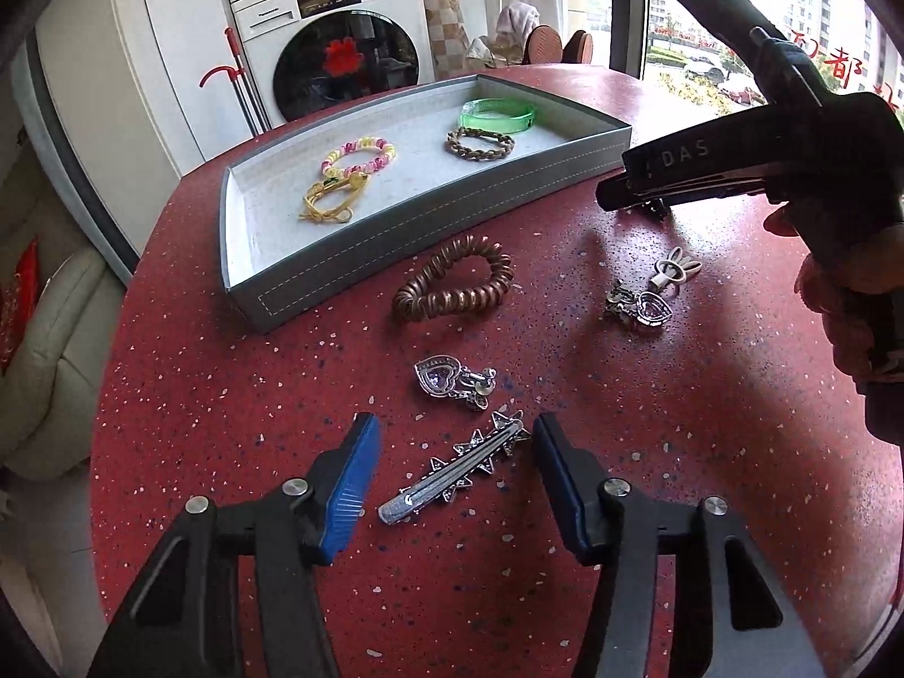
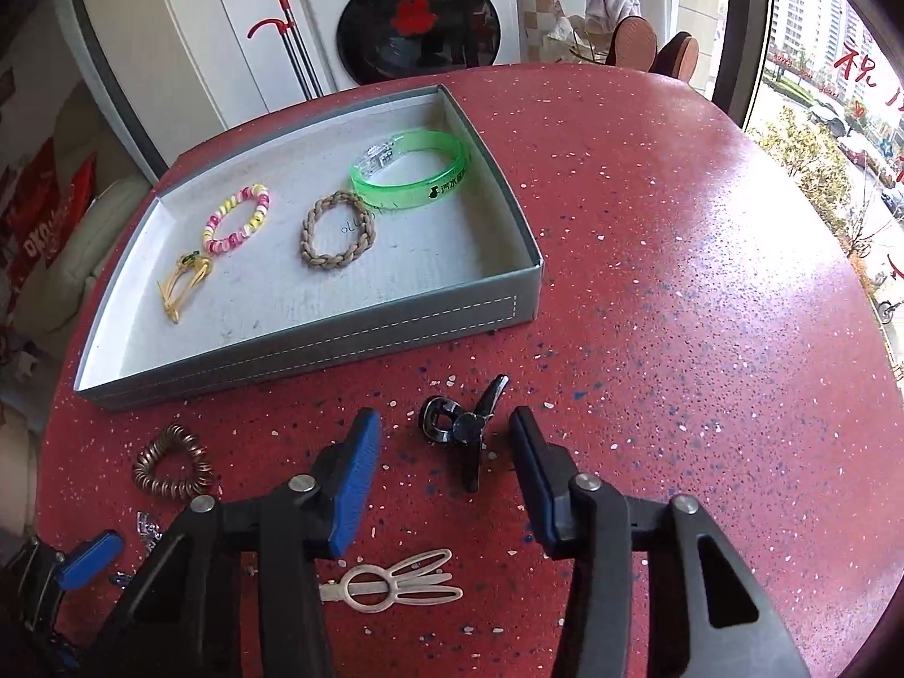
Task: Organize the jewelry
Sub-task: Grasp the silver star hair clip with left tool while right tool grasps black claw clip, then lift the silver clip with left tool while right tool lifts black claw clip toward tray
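Note:
A grey tray (image 1: 429, 226) (image 2: 316, 350) on the red table holds a green bangle (image 2: 412, 166), a braided bracelet (image 2: 337, 230), a pink-yellow bead bracelet (image 2: 237, 219) and a yellow cord piece (image 2: 183, 285). My left gripper (image 1: 452, 440) is open around a silver star hair clip (image 1: 452, 472) lying on the table. My right gripper (image 2: 443, 435) is open around a black claw clip (image 2: 460, 426) on the table. A copper coil hair tie (image 1: 452, 285), a heart earring (image 1: 452, 381), another heart charm (image 1: 641, 305) and a white bunny clip (image 2: 390, 582) lie loose.
The table edge (image 2: 847, 282) curves off to the right by a window. A washing machine (image 1: 333, 39) and a red-handled mop (image 1: 240, 85) stand behind the table. A sofa (image 1: 51, 339) is at left.

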A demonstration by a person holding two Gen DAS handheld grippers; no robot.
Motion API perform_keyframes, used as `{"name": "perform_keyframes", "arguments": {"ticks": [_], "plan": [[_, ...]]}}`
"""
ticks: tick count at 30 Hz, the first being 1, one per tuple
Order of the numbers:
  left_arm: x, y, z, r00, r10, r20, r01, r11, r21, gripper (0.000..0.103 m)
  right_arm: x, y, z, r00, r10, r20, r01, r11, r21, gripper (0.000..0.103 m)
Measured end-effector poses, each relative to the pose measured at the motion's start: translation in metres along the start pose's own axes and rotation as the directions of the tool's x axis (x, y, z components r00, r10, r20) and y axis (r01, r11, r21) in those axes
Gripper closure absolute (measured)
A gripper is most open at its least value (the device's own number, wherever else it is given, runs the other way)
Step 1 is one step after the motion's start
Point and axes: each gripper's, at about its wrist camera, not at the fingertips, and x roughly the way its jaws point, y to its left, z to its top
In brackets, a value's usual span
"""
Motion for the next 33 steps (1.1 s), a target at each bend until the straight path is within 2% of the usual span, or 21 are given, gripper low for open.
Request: {"name": "perform_keyframes", "arguments": {"ticks": [1,3,5,7,8,17,25,33], "plan": [[-0.001,0.000,-0.001,1.000,-0.008,0.001,0.008,1.000,0.003,0.035,0.000,0.000,0.000,1.000,-0.005,0.003,0.005,1.000,-0.004,0.077],[-0.004,-0.001,-0.002,1.000,-0.022,0.000,0.022,1.000,0.005,0.049,-0.001,-0.002,-0.002,1.000,-0.003,0.008,0.003,1.000,0.001,0.078],[-0.007,-0.003,-0.003,1.000,-0.026,0.000,0.026,1.000,0.010,0.051,-0.004,-0.004,-0.004,1.000,-0.001,0.013,0.001,1.000,0.005,0.078],[-0.010,-0.003,-0.005,0.999,-0.038,0.001,0.038,0.999,0.013,0.066,-0.008,-0.006,-0.006,1.000,0.012,0.021,-0.012,1.000,0.007,0.078],[-0.010,-0.002,-0.006,0.999,-0.045,-0.001,0.045,0.999,0.011,0.068,-0.012,-0.007,-0.007,0.999,0.022,0.024,-0.023,1.000,0.006,0.078],[-0.026,0.020,-0.012,0.995,-0.095,0.015,0.096,0.992,-0.087,0.068,-0.047,-0.009,-0.022,0.993,0.100,0.060,-0.099,0.995,-0.011,0.078],[-0.053,0.044,-0.006,0.990,-0.121,0.070,0.131,0.978,-0.161,0.068,-0.070,-0.007,-0.026,0.983,0.164,0.079,-0.163,0.986,-0.017,0.078],[-0.068,0.061,0.033,0.986,-0.096,0.139,0.122,0.973,-0.194,0.068,-0.085,0.005,0.001,0.974,0.196,0.118,-0.191,0.980,-0.048,0.078]]}}
